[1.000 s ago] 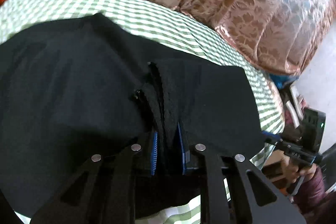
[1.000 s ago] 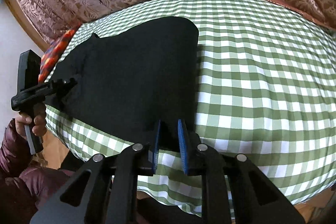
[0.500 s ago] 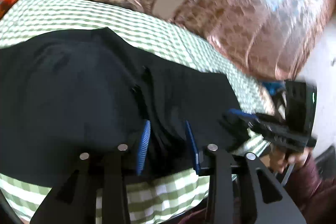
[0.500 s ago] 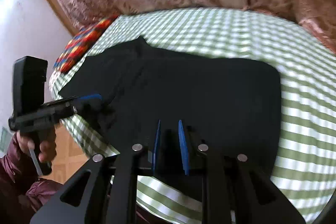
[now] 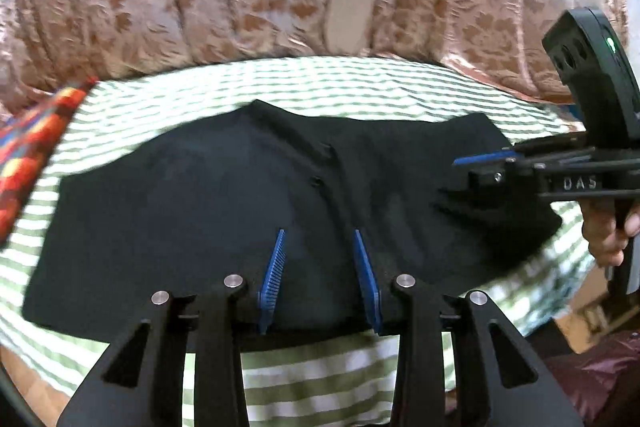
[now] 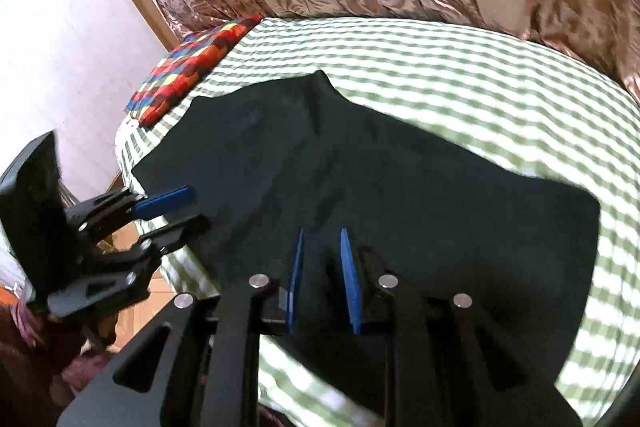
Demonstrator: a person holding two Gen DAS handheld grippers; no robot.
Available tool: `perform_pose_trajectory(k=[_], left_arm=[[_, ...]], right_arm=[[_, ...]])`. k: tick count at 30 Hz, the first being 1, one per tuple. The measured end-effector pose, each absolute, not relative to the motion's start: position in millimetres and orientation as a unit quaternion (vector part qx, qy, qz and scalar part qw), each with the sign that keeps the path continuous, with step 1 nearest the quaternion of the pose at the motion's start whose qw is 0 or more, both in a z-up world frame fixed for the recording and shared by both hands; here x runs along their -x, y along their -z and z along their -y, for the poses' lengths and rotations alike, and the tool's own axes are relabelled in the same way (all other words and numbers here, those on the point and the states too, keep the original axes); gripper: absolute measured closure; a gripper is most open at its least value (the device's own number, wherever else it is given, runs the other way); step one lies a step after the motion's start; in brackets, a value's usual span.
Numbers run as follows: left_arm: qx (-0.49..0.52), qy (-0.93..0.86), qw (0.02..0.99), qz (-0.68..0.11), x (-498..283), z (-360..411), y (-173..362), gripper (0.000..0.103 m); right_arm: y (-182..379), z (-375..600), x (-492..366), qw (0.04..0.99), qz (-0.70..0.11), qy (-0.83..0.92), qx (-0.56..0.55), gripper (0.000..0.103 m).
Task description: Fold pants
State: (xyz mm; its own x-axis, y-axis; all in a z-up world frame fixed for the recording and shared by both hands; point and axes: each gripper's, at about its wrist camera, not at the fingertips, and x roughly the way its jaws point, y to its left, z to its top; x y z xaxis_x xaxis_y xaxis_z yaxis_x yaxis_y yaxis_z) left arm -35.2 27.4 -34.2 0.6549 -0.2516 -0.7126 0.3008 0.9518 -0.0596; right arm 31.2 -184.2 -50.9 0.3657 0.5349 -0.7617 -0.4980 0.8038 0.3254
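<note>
A: Black pants (image 5: 224,211) lie flat on the checked bed (image 5: 360,83), doubled into a wide slab, near edge along the bed's front. A second ago the left gripper (image 5: 320,283) had a bunched ridge of cloth pinched between its pads. Now the pads stand apart with nothing between them, above the near edge.

B: And the right gripper (image 6: 322,279)?

A: Its pads are a little apart too, and I see no cloth pressed between them, only dark fabric lying under. A second ago it sat at the pants' near corner, by bare bed; now it's over the middle of the cloth, close to the left one.

B: So the fold's been laid down?

A: I'd judge so: the cloth is released and rests on its own. One ridge (image 6: 320,95) pokes up at the far edge, and creases run across the middle.

B: Next?

A: Probably smoothing, or taking one end for another fold.
</note>
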Motion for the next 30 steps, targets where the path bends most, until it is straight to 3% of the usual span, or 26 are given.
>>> perform_pose_trajectory(k=[14, 23, 30], left_arm=[[-0.045, 0.069, 0.924, -0.375, 36.0, -68.9, 24.1, 0.069], [-0.036, 0.032, 0.924, -0.380, 36.8, -94.3, 27.9, 0.069], [0.005, -0.022, 0.913, -0.406, 33.4, -126.9, 39.8, 0.069]], right_arm=[[98.3, 112.4, -80.1, 0.808, -0.501, -0.310, 0.018, 0.081], [96.5, 116.7, -77.9, 0.814, -0.496, -0.304, 0.002, 0.080], [74.4, 113.8, -53.1, 0.828, -0.471, -0.305, -0.005, 0.072]])
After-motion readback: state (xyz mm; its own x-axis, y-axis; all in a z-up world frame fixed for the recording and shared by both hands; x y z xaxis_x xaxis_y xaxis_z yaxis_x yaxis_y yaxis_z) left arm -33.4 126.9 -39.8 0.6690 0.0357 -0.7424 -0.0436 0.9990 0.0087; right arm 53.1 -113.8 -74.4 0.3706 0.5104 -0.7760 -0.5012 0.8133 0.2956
